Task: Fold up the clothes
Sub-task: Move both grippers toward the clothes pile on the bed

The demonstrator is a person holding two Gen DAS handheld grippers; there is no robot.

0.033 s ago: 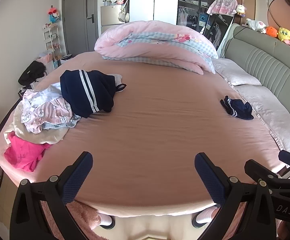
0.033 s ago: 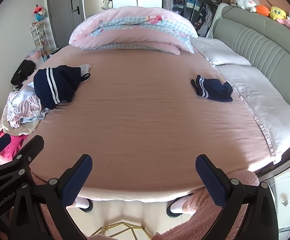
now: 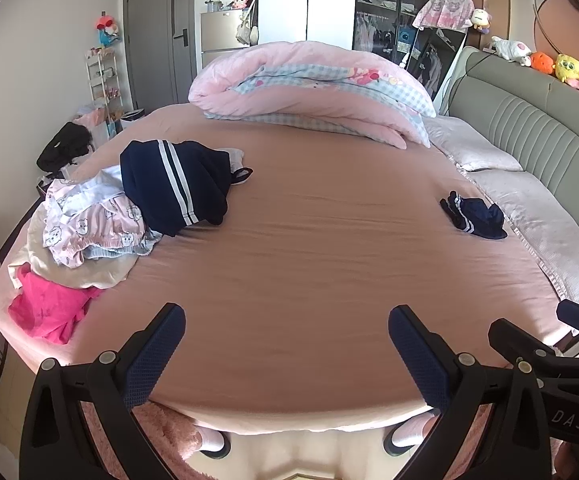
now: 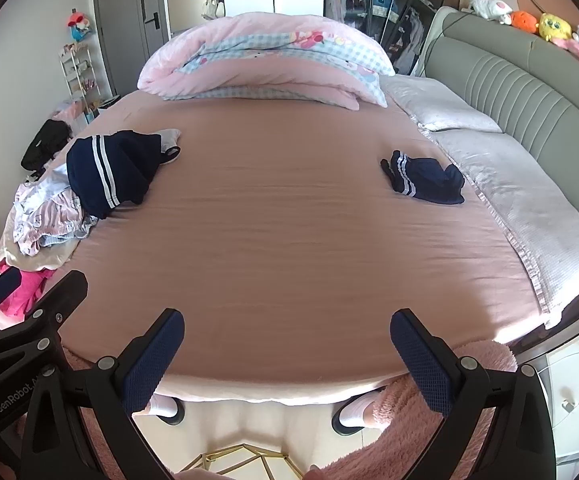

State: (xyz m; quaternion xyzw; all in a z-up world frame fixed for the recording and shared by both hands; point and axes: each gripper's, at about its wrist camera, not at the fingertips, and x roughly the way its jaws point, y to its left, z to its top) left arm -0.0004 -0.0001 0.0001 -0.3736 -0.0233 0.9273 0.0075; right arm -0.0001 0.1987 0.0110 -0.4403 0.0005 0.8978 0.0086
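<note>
Left gripper (image 3: pixel 287 354): blue textured pads (image 3: pixel 153 354) spread wide, nothing between them, held over the near edge of the bed (image 3: pixel 309 280). Right gripper (image 4: pixel 287 356): pads (image 4: pixel 421 364) equally wide apart, nothing held, over the same near edge. Each gripper body shows in the other's view: black frame at far right of the left view lettered "DAS"; black frame at near left of the right view lettered "GenRobot", the rest cut off

Pink sheet, bare across the middle. Small navy garment with white stripes (image 4: pixel 423 178): crumpled, right of centre, just beside the pale blanket (image 4: pixel 529 216) along the right side. Large navy garment with white stripes (image 3: pixel 173 186): left side, lying on top of a heap. Heap beneath it: pink bear-print piece (image 3: pixel 93 232), cream piece (image 3: pixel 73 268), bright pink garment (image 3: pixel 45 312) at the near left edge, spilling toward the bed's rim

Far end: rolled pink duvet with blue check lining (image 3: pixel 309 92). Right: grey padded headboard (image 3: pixel 529 132) with plush toys (image 3: pixel 553 66) along its top. Far left: grey door (image 3: pixel 157 36), white shelf rack (image 3: pixel 103 76), black bag (image 3: pixel 65 148). Below the bed edge: two feet in white socks and dark shoes (image 4: pixel 165 410)
</note>
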